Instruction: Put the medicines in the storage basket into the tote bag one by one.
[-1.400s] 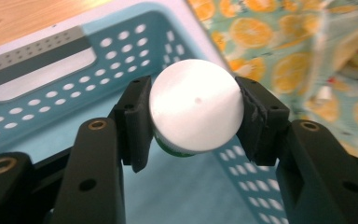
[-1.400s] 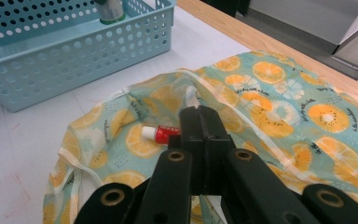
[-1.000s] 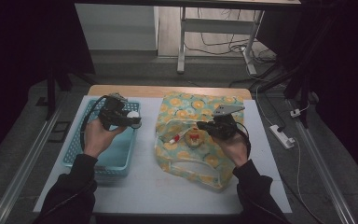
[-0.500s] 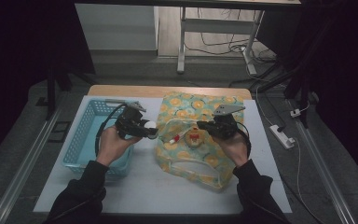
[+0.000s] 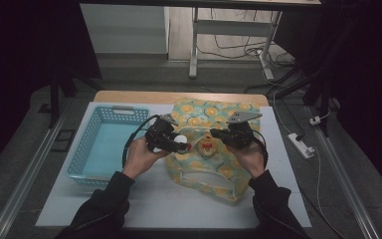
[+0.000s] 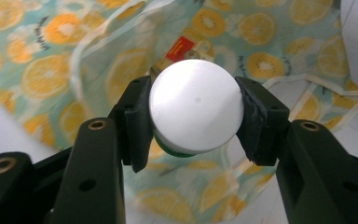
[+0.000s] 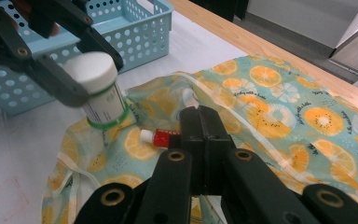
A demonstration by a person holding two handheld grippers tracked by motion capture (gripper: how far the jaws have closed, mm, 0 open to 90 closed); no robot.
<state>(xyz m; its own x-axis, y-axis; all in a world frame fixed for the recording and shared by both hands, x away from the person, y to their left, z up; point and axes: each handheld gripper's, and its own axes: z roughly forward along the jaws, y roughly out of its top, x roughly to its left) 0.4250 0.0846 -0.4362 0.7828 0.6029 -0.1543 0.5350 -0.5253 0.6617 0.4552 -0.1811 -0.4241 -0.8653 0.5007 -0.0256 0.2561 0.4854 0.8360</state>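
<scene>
White-capped, one bottle (image 6: 195, 112) sits clamped in the left gripper (image 6: 193, 119); right gripper (image 7: 200, 123) fingers together on one bag (image 5: 206, 149).

- Bag (image 5: 214, 149): pale teal, printed with orange citrus slices and small white flowers, with a whitish edge trim.
- Bottle (image 7: 100, 88): white cap, white body, a green band round its lower part and fine dark print on the label.
- Tube (image 7: 161, 137): red with a white cap.
- Basket (image 5: 104, 144): light blue, its walls pierced with rows of round holes.
- Left tongs (image 6: 193, 123) and right tongs (image 7: 200, 123): black, with brass-coloured screw holes.
- Table (image 5: 159, 199): white top with a wooden far edge.
- Sleeves (image 5: 99, 209): black.
</scene>
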